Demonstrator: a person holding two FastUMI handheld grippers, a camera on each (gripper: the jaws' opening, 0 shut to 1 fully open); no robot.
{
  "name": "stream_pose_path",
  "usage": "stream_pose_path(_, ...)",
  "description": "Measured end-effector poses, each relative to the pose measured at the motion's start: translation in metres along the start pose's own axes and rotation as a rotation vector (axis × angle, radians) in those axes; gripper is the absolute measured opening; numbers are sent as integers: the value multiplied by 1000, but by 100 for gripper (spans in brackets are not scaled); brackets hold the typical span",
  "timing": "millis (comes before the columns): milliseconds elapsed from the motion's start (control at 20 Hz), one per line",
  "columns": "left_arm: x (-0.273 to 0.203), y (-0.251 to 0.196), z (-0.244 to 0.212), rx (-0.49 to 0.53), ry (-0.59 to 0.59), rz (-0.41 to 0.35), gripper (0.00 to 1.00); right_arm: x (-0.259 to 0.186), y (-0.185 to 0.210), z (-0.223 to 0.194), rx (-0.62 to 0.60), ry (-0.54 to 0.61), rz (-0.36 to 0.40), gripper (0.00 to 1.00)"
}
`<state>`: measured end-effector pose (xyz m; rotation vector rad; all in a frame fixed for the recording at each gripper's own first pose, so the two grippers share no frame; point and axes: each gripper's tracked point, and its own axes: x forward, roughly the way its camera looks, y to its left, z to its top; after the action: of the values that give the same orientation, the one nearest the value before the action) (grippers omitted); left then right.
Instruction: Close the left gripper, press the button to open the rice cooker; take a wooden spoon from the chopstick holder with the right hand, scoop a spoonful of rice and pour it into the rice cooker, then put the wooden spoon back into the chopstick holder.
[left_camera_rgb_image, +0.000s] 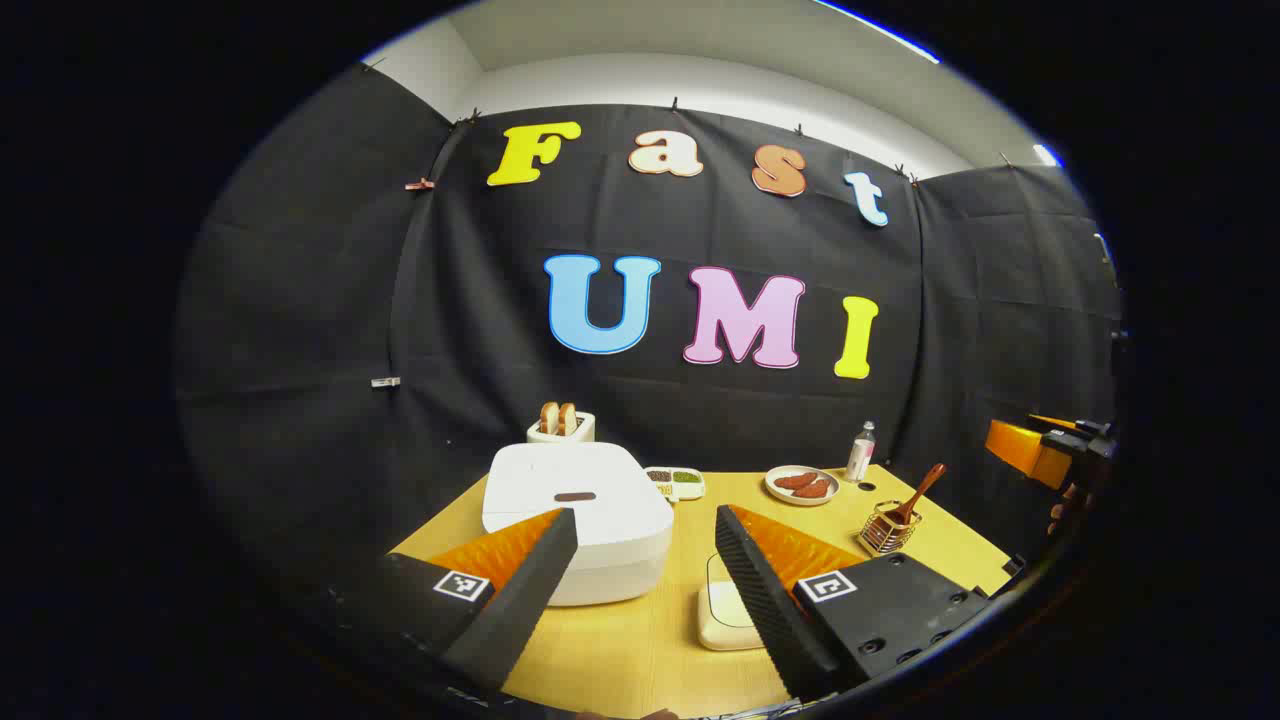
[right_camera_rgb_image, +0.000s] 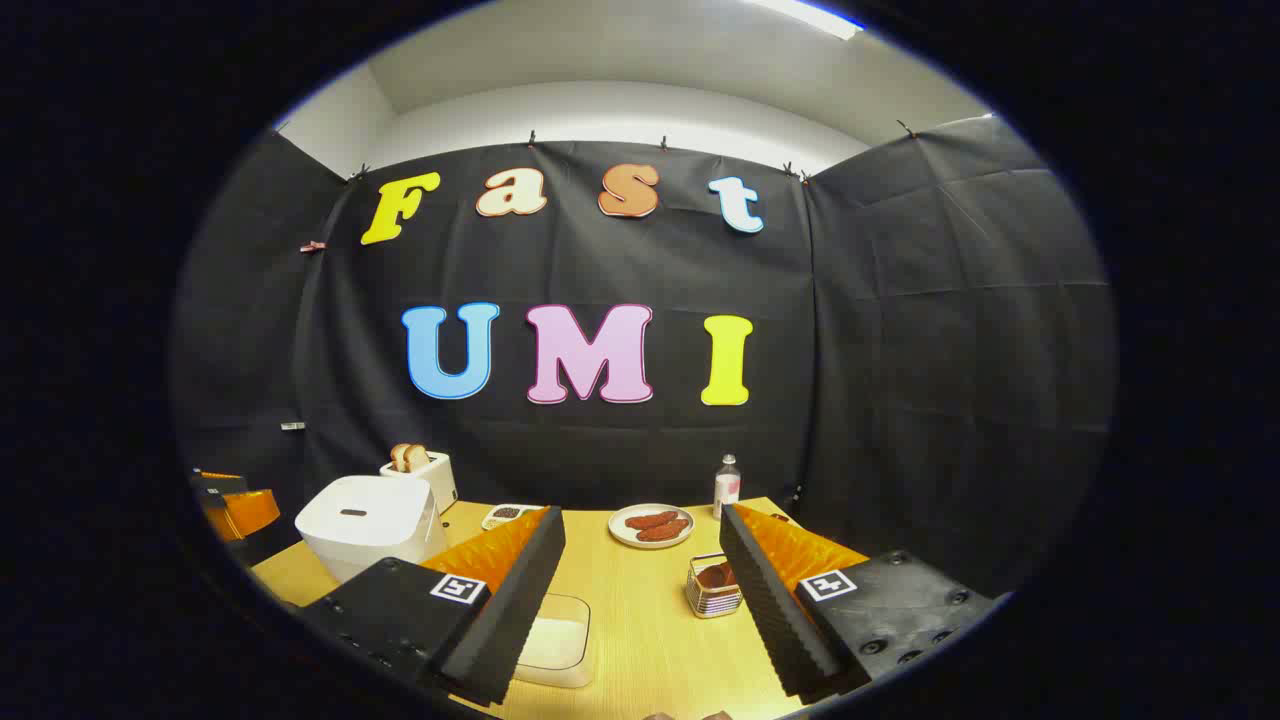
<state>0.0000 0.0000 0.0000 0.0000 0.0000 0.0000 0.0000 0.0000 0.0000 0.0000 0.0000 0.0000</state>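
A: Item one, wooden spoon (left_camera_rgb_image: 917, 492). Location?

B: Standing in the chopstick holder (left_camera_rgb_image: 889, 530), a wire basket on the table's (left_camera_rgb_image: 640, 640) right side. The handle leans up and to the right, clear of the rim. Likely light and rigid, smooth enough to twist in a loose pinch. Best hold: mid-handle, above the wire.

A: Item two, rice cooker (left_camera_rgb_image: 590, 510).

B: White, lid down, on the left of the table. The dark slot on the lid (left_camera_rgb_image: 575, 496) is probably the button. Judged heavy enough to stay put under a press.

A: Item three, rice.

B: A shallow white container (left_camera_rgb_image: 728, 612) at the near edge, partly behind the left gripper (left_camera_rgb_image: 640, 560); contents hard to make out. Loose grain will spill from a tilted spoon.

A: Tools?

B: Left gripper's fingers spread wide, nothing between them, not yet closed for the press. Right gripper (right_camera_rgb_image: 640, 570) likewise wide apart and empty, above the table.

A: Obscured?

B: In the right gripper view the spoon's bowl cannot be told apart inside the holder. The sectioned dish (left_camera_rgb_image: 676, 483) behind the cooker holds contents too small to identify.
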Motion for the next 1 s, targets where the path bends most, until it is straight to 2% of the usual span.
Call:
stream_pose_path(250,1,-3,-3,5,-2,-44,96,2,3,-4,5,10,-11,96)
stream_pose_path(300,2,-3,-5,3,1,-49,96,3,4,-4,11,9,-12,98)
stream_pose_path(350,3,0,-5,4,3,-50,96,3,6,-4,15,7,-13,96)
stream_pose_path(600,6,13,-10,-4,17,-52,96,1,10,-10,11,24,-20,98)
stream_pose_path(1000,29,23,-1,20,25,-62,96,13,0,-6,23,22,-76,98)
